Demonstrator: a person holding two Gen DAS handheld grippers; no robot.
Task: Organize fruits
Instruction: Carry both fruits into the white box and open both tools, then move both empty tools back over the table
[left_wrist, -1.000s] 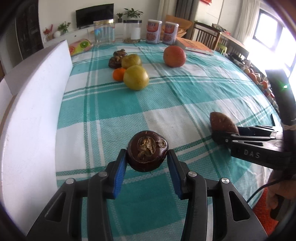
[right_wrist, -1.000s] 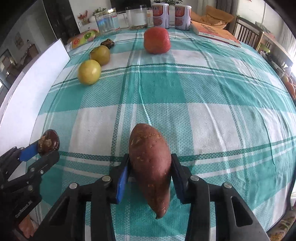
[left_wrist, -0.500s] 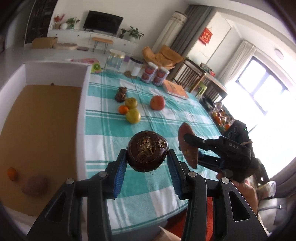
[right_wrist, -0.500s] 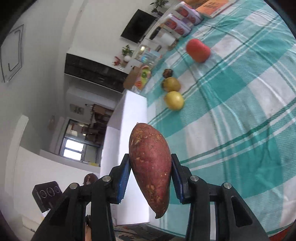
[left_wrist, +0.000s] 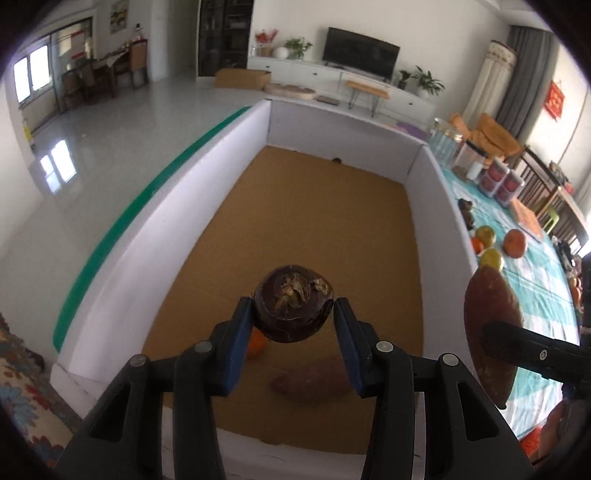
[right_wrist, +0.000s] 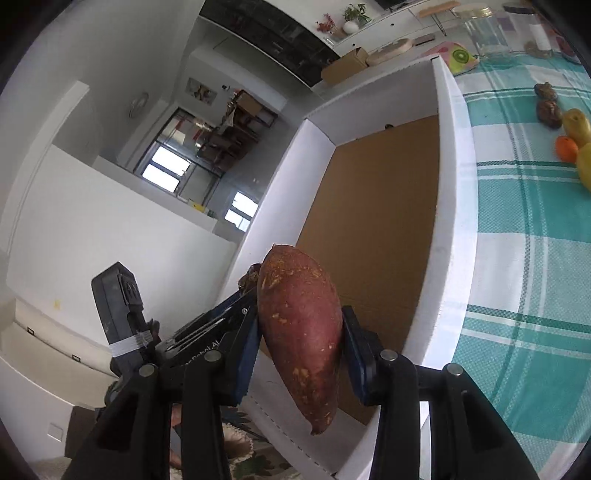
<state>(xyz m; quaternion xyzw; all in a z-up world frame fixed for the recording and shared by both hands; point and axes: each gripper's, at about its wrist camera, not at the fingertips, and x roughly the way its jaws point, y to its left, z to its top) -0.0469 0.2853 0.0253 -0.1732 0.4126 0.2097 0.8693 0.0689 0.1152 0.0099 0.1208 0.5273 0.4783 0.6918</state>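
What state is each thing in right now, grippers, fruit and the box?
Left gripper: opening, dark round fruit between pads.
Right gripper: opening, sweet potato between pads.
Box: open-topped, holding an orange and another sweet potato.
Table fruit: lying loose.

Living room, daylit. White walls (left_wrist: 443, 22); pale glossy floor (left_wrist: 110, 140) at left of the left wrist view, reflecting window light. Windows (left_wrist: 31, 72) at upper left. Dark cabinet (left_wrist: 225, 37) at top centre. Long white low sideboard (left_wrist: 332, 77) along the far wall, bearing a flat black television (left_wrist: 360, 53) and potted plants (left_wrist: 426, 79). Grey curtain (left_wrist: 528, 81) at upper right, red hanging ornament (left_wrist: 556, 99) beside it. Wooden chairs (left_wrist: 543, 184) at right edge.
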